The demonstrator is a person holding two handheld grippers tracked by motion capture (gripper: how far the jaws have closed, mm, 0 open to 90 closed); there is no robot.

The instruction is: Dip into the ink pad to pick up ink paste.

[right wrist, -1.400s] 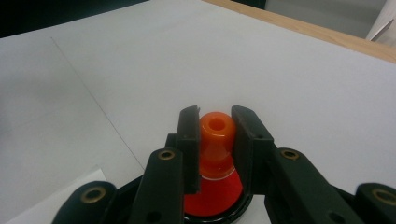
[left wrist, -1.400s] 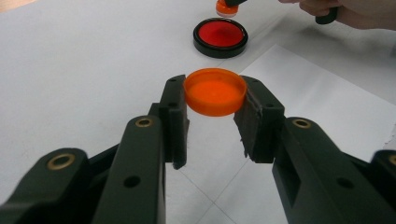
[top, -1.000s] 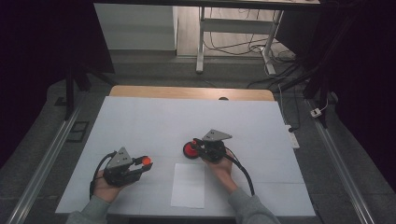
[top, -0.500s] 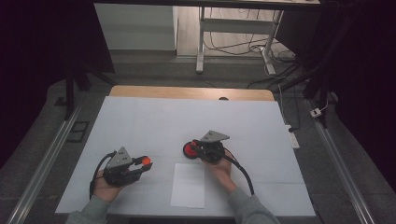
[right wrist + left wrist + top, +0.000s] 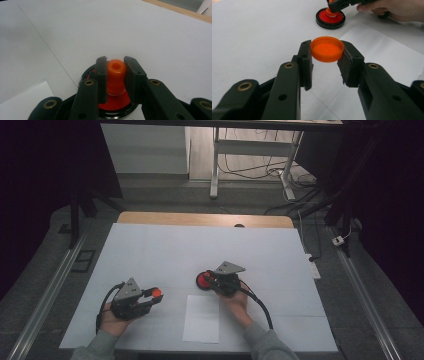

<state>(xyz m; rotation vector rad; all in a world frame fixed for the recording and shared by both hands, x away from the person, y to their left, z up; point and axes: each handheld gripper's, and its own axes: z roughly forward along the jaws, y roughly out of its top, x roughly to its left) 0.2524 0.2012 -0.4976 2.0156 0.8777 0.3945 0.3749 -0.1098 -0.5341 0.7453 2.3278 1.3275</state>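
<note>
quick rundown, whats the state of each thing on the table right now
orange cap: off its holder, clamped between the left tool's pads, lifted off the table
orange handle: upright on the round pad, gripped by the right tool
red and black round pad: flat on the table, handle on it
white sheet of paper: lying flat, untouched

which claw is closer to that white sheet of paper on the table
Too close to call. The left claw hangs left of the sheet of paper, holding an orange cap; the right claw sits just beyond its far edge, gripping an orange knob.
</note>
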